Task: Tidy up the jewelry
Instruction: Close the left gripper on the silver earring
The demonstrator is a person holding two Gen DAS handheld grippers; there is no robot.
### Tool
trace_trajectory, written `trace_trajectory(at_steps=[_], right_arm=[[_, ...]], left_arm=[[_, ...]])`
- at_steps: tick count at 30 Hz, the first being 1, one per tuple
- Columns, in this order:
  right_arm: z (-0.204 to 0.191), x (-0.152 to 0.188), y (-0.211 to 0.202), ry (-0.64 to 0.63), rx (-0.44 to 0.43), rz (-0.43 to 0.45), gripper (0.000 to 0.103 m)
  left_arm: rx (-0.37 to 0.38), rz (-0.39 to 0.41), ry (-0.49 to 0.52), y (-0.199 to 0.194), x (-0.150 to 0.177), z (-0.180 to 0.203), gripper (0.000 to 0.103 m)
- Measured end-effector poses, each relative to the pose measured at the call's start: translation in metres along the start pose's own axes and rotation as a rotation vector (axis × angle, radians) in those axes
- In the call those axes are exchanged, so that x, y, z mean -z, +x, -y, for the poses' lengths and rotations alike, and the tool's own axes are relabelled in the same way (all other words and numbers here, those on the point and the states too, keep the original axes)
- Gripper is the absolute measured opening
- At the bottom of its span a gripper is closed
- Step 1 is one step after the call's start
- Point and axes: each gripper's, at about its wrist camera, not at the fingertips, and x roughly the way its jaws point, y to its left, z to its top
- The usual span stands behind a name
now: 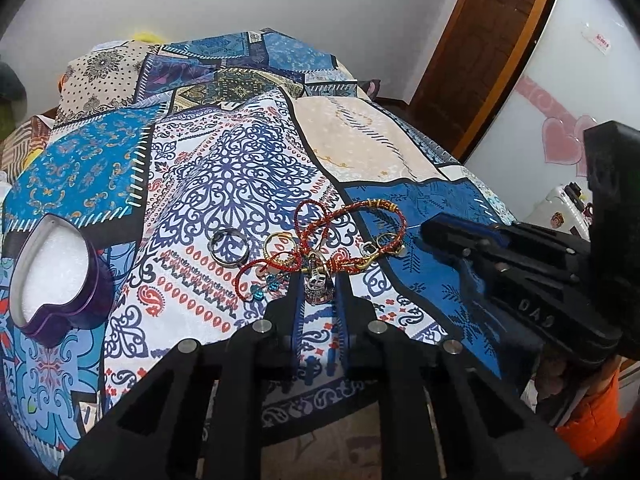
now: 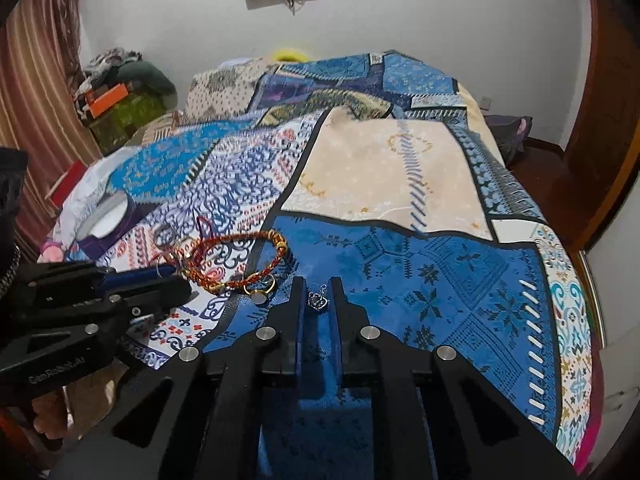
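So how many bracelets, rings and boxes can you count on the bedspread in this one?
Red cord bracelets: 2 (braided bracelet, thin cord)
Rings: 3 clearly visible (silver band, gold ring, gold ring with stone)
Heart-shaped box: 1
Total: 6; the tangle may hide more.

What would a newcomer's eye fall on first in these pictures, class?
Probably the red braided bracelet, tangled with rings and charms mid-quilt, just ahead of the left gripper. Next, the open purple heart-shaped box at far left, and the small crown charm between the right gripper fingers.
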Motion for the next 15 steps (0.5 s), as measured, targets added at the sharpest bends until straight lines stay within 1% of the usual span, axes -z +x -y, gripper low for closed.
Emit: trace_trajectory(at_steps=[5,15], right_arm=[[-0.002,-0.005,-0.017,0.002,0.015,0.046,0.009],[-0.017,-0.014,-0.044,0.001,0.025,0.113,0.009]], left_arm=[[-0.005,0.022,-0.002,-0.012,-0.001,0.001,0.014],[-0.022,0.103,0.005,-0.052,-0.006,0.003,0.014]])
